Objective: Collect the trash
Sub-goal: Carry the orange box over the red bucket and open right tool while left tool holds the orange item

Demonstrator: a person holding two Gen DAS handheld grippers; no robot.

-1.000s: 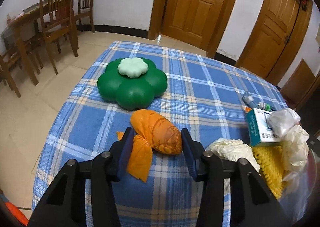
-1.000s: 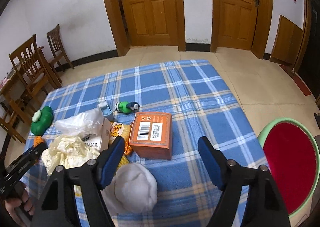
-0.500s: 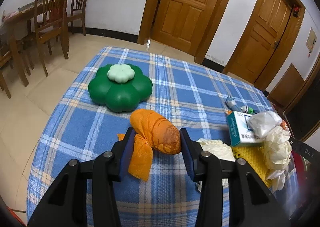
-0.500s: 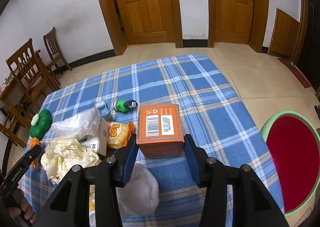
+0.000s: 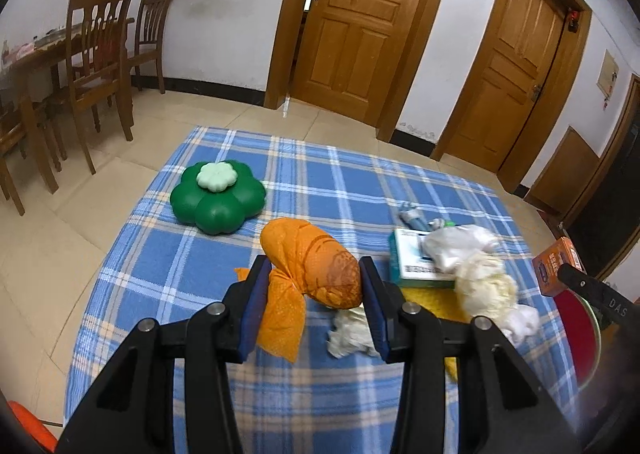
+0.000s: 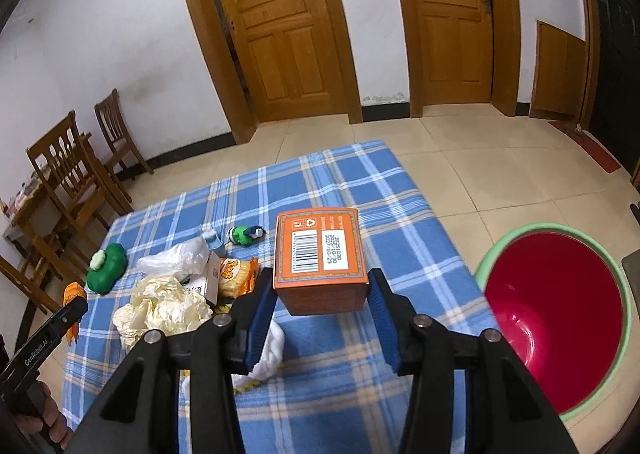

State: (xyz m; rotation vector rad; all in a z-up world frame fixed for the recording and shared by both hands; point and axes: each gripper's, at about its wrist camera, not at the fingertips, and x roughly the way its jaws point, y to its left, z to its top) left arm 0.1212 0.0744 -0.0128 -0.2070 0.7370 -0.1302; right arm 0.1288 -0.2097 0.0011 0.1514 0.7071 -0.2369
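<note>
My left gripper (image 5: 313, 286) is shut on an orange knotted bag (image 5: 310, 266) and holds it above the blue plaid table (image 5: 160, 274). My right gripper (image 6: 320, 296) is shut on an orange cardboard box (image 6: 320, 254), lifted off the table; the box also shows at the right edge of the left wrist view (image 5: 554, 266). A red bin with a green rim (image 6: 556, 318) stands on the floor to the right of the table. A pile of trash remains on the table: crumpled yellowish paper (image 6: 168, 306), a white plastic bag (image 6: 176, 260), a snack packet (image 6: 236, 274), a white wad (image 6: 272, 350).
A green flower-shaped container (image 5: 218, 200) sits at the table's far left. A small green-and-white bottle (image 6: 244, 234) lies behind the pile. A teal-and-white box (image 5: 416, 262) lies under the plastic bag. Wooden chairs (image 5: 100, 66) and doors (image 5: 360, 22) stand beyond.
My right gripper closed on the orange box and lifted it toward the red bin. My left gripper closed on the orange bag and raised it off the table.
</note>
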